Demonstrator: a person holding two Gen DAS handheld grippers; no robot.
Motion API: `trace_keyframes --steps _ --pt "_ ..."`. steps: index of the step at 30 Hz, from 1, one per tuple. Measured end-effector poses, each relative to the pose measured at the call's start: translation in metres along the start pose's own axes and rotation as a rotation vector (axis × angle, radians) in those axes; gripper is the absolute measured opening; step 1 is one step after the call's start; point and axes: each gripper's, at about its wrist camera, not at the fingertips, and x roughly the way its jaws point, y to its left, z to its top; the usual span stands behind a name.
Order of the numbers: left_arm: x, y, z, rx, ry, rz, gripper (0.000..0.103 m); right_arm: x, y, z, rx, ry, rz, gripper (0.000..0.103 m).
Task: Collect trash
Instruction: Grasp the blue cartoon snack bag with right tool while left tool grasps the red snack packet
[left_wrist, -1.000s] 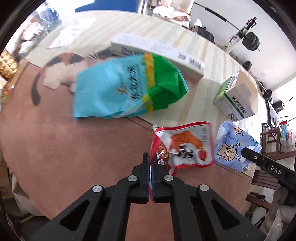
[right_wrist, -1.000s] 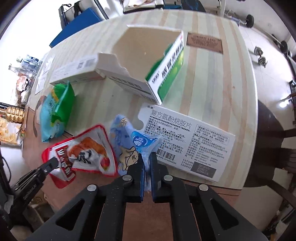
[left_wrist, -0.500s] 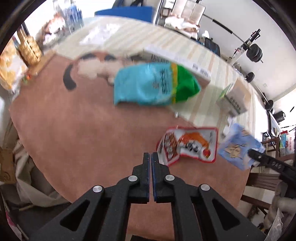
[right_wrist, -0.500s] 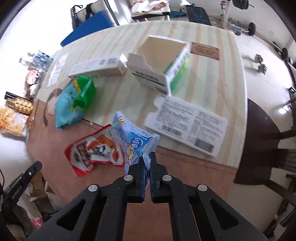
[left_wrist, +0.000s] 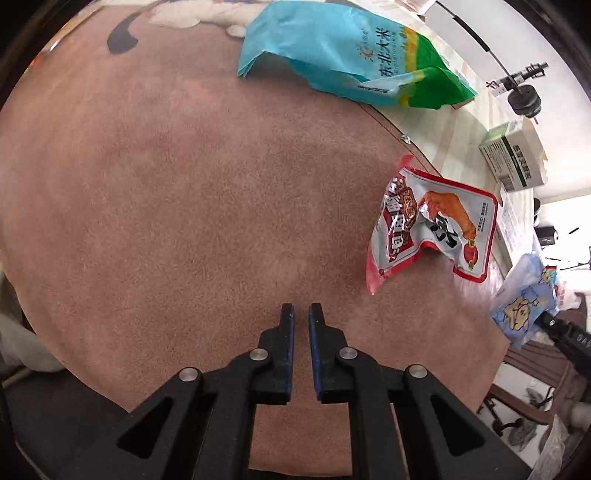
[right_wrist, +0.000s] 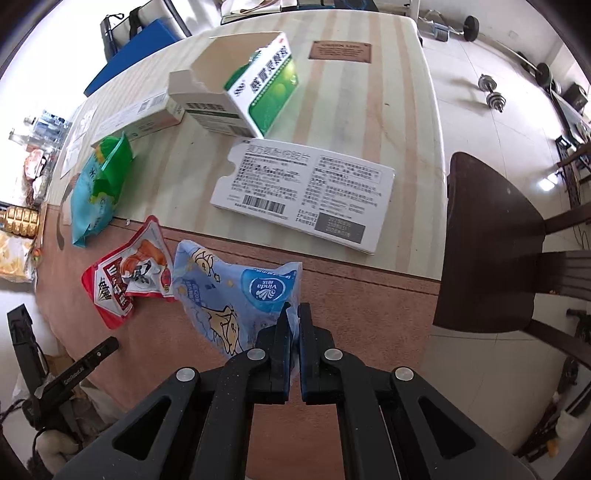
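My left gripper (left_wrist: 301, 310) hovers close over a brown mat (left_wrist: 166, 221). Its jaws are opening, with a narrow gap and nothing between them. A crumpled red snack wrapper (left_wrist: 432, 225) lies on the mat to its right, apart from it. My right gripper (right_wrist: 293, 314) is shut on the edge of a blue tissue pack wrapper (right_wrist: 236, 295), held just above the mat beside the red wrapper (right_wrist: 129, 280). The same blue pack (left_wrist: 524, 306) shows at the right edge of the left wrist view. A blue-green rice bag (right_wrist: 99, 184) lies further left, half on the mat.
On the striped table (right_wrist: 369, 110) lie a flat white printed carton (right_wrist: 306, 192), an open green-white box (right_wrist: 243, 88) and a long white box (right_wrist: 136, 118). A dark wooden chair (right_wrist: 491, 240) stands right of the table. Dumbbells lie on the floor beyond.
The red wrapper left my left jaws; that gripper swung left and down over the mat and parted slightly. My right gripper carried the blue pack off the table edge over the mat.
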Motion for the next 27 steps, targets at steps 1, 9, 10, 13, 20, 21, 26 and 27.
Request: trace_keyframes --steps 1,9,10,13,20,21,26,27 --pt "-0.003 0.002 0.004 -0.018 -0.001 -0.012 0.009 0.001 -0.001 0.001 0.001 0.002 0.001 0.003" --pt "-0.031 -0.014 0.036 -0.016 -0.113 -0.138 0.038 0.007 -0.009 0.019 0.048 -0.005 0.007 0.003" --pt "-0.027 -0.017 0.043 -0.007 -0.108 -0.138 0.038 0.008 -0.009 0.022 0.053 -0.008 0.006 0.003" --pt "-0.012 -0.028 0.053 0.021 -0.084 -0.107 0.038 0.011 -0.01 0.03 0.061 -0.017 -0.01 0.003" --pt "-0.002 -0.054 0.06 0.109 -0.125 0.013 0.003 0.018 -0.007 0.04 0.056 -0.031 -0.047 0.003" --pt "-0.002 -0.058 0.059 0.124 -0.133 0.014 0.002 0.019 -0.007 0.041 0.057 -0.032 -0.047 0.003" --pt "-0.018 -0.065 0.052 0.139 -0.183 0.046 0.0 0.02 -0.005 0.041 0.055 -0.031 -0.044 0.003" --pt "-0.026 -0.064 0.049 0.135 -0.199 0.057 0.0 0.019 -0.005 0.041 0.055 -0.031 -0.04 0.004"
